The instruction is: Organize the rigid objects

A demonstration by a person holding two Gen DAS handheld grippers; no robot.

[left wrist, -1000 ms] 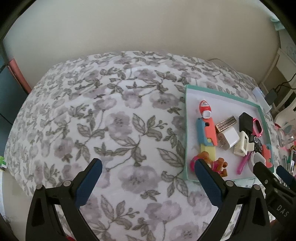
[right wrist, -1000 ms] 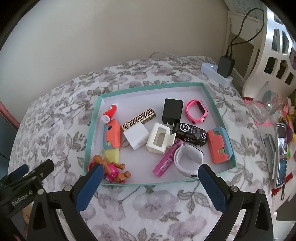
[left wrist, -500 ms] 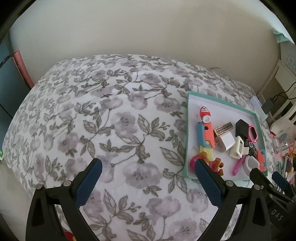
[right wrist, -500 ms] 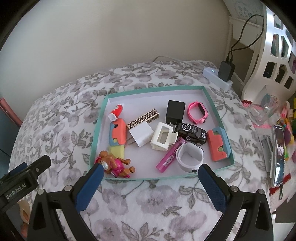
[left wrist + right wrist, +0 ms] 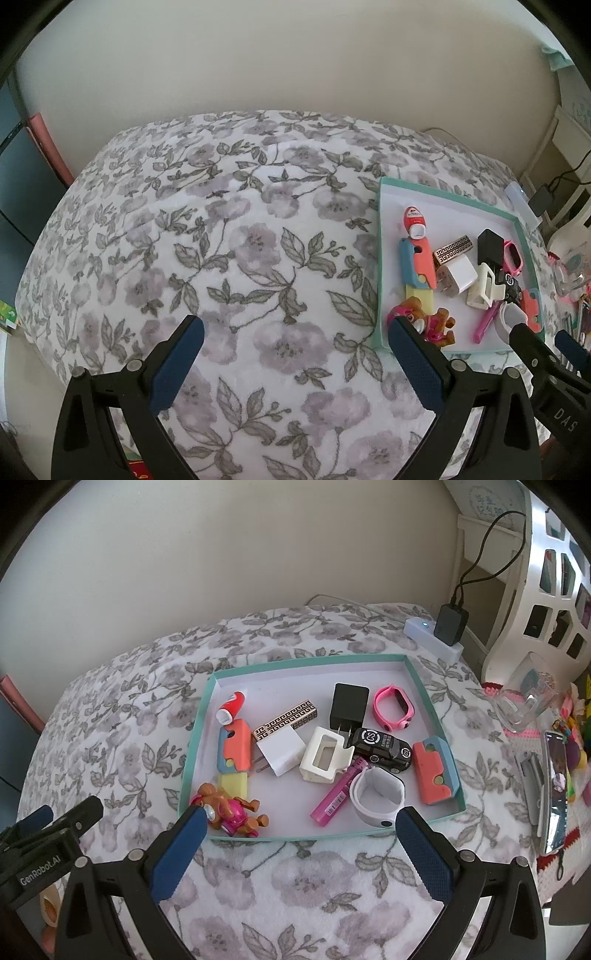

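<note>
A teal-rimmed tray lies on the floral bedspread. It holds several small items: a toy dog, a white charger, a black charger, a pink watch, a black toy car, a white clip, a pink tube and a white band. My right gripper hovers open over the tray's near edge, holding nothing. My left gripper is open and empty over bare bedspread, with the tray to its right.
A white power strip with a black adapter sits past the tray's far right corner. A clear glass, a phone and small clutter lie to the right. A white shelf unit stands behind, and the wall runs along the back.
Both views shifted slightly; the left one drew back and then came closer again. The tray's items stayed put, and both grippers stayed open.
</note>
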